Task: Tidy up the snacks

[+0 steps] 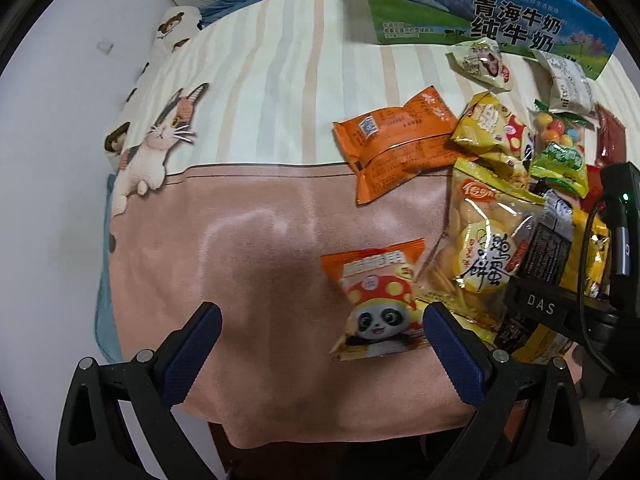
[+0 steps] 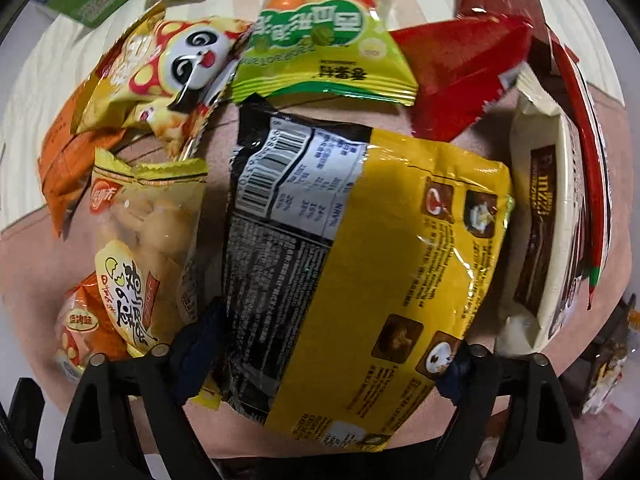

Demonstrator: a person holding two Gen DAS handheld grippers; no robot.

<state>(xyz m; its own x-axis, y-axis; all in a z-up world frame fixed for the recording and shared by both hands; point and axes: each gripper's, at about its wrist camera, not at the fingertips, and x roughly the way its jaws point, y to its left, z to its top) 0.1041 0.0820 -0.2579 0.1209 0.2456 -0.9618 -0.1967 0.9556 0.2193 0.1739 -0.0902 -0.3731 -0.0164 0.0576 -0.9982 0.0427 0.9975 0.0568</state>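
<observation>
My left gripper is open and empty above the pink cloth; an orange panda snack packet lies just inside its right finger. A flat orange packet lies farther off. My right gripper is open, its fingers on either side of a large yellow and black snack bag, which fills the gap; I cannot tell if they touch it. The right gripper's body shows in the left wrist view over the snack pile.
A blue and green milk carton box stands at the back right. Around the yellow bag lie an egg biscuit bag, a yellow panda packet, a green candy bag, a red packet and a cream box. A cat print marks the cloth's left edge.
</observation>
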